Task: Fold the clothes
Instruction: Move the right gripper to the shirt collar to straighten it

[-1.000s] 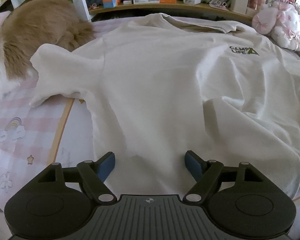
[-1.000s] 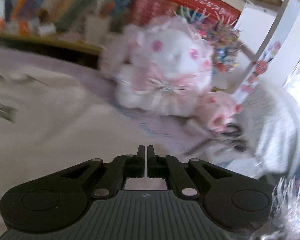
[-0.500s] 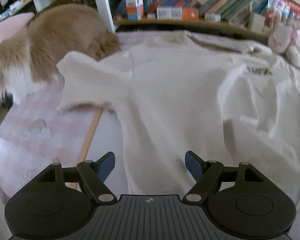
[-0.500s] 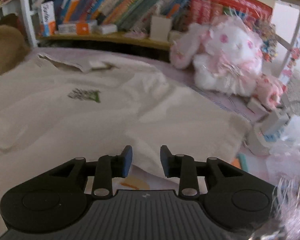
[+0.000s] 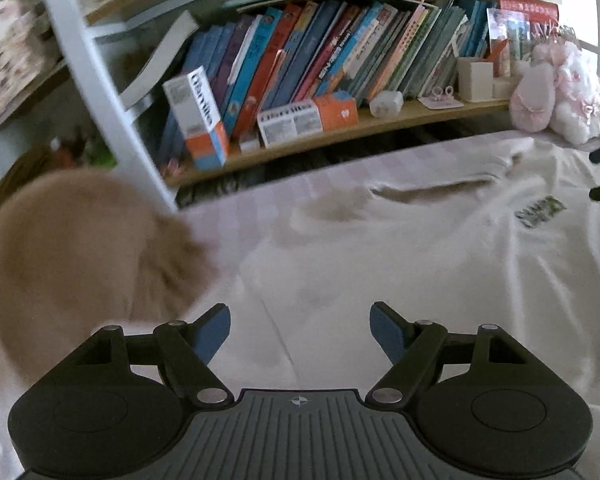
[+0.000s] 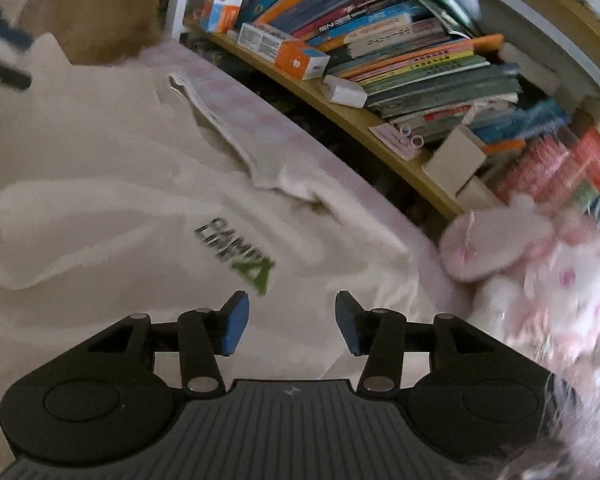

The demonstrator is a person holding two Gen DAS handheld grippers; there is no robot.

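A cream T-shirt (image 5: 400, 264) with a small green and black chest logo (image 5: 538, 211) lies spread on a pink checked bed. In the left wrist view my left gripper (image 5: 300, 334) hovers open over the shirt's left shoulder, nothing between its blue pads. In the right wrist view the same shirt (image 6: 112, 216) fills the left half, its logo (image 6: 240, 256) just ahead of my right gripper (image 6: 289, 328). The right jaws are opening and hold nothing. The collar (image 6: 220, 124) lies further ahead. The other gripper's tips (image 6: 4, 56) show blurred at the far left.
A tan furry plush (image 5: 72, 248) lies close to the left gripper's left finger. Pink and white plush toys (image 6: 540, 280) sit right of the right gripper. A low wooden shelf (image 5: 340, 128) crowded with books and boxes runs along the bed's far edge, with a white shelf post (image 5: 100, 92).
Both grippers swung toward the shirt's collar end. The right gripper went from shut to open and rolled, leaving the plush toys for the logo area. The left one rose toward the shoulder.
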